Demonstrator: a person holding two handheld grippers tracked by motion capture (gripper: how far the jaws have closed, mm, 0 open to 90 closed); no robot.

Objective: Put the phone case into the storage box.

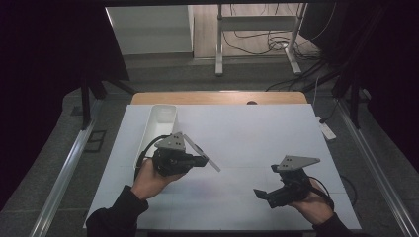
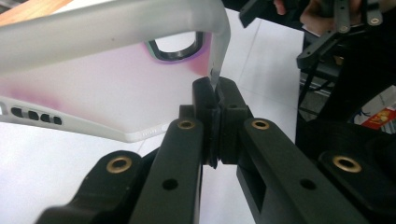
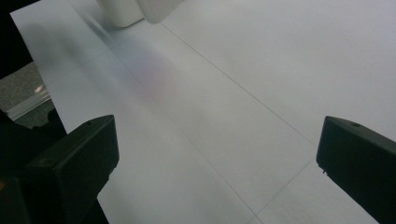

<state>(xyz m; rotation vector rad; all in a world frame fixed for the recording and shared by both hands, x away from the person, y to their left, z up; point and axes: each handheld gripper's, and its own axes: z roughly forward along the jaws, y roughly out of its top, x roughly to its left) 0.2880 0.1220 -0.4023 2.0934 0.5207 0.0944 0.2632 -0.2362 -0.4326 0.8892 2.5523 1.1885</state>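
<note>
A frosted, translucent phone case [image 2: 107, 93] with a dark-rimmed camera cutout and a faint pink tint hangs over the white table. My left gripper [image 2: 215, 91] is shut on one edge of it. In the high view the phone case [image 1: 200, 148] appears as a thin slanted strip above the left half of the table, pinched by the left gripper [image 1: 203, 160]. The right gripper [image 1: 267, 180] hovers low over the front right of the table. Its jaws stand wide apart with nothing between them, and in its own view the right gripper [image 3: 217, 158] looks across bare white surface.
A long white bin [image 1: 159, 123] lies along the table's left side, just beyond the left hand; the bin's end [image 3: 122, 13] also appears at the top of the right gripper view. The white mat [image 1: 247, 138] ends at a wooden strip [image 1: 217, 97] at the back.
</note>
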